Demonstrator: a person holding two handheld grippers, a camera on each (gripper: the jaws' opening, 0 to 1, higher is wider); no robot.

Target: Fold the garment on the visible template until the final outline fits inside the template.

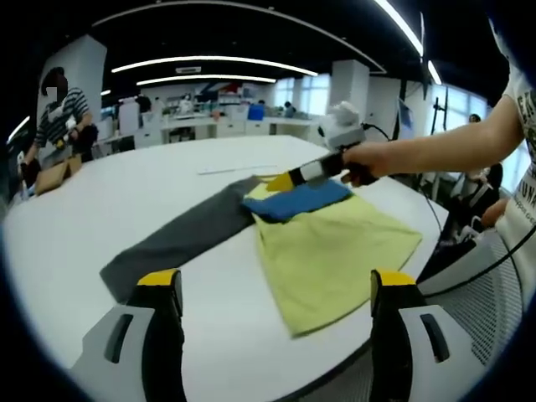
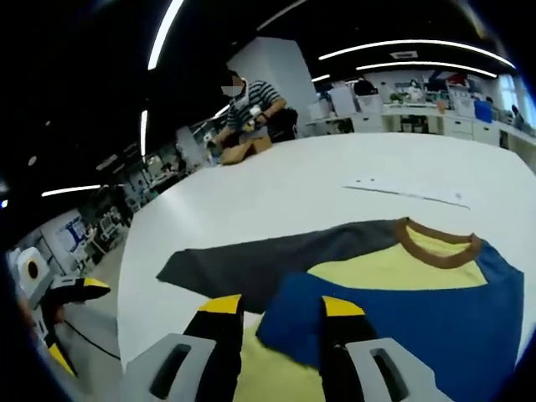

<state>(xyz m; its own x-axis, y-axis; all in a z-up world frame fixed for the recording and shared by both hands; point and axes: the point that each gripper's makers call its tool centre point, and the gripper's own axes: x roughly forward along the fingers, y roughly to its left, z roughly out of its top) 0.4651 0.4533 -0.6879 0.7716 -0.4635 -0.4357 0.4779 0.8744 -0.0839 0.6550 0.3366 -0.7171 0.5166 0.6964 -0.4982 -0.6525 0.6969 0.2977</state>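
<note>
Right tongs (image 2: 272, 322) grip the garment's (image 2: 394, 268) blue sleeve on the white table (image 2: 276, 197).

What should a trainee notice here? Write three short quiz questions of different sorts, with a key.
1. True or false: the gray sleeve lies spread out flat on the white table.
2. Which part of the garment is folded over onto the yellow body? A: the gray sleeve. B: the blue sleeve. C: the collar.
3. Fill in: the left claw hovers near the table edge with its jaws ___ and nothing between them.

Key: 1 true. 2 B. 3 open.
</note>
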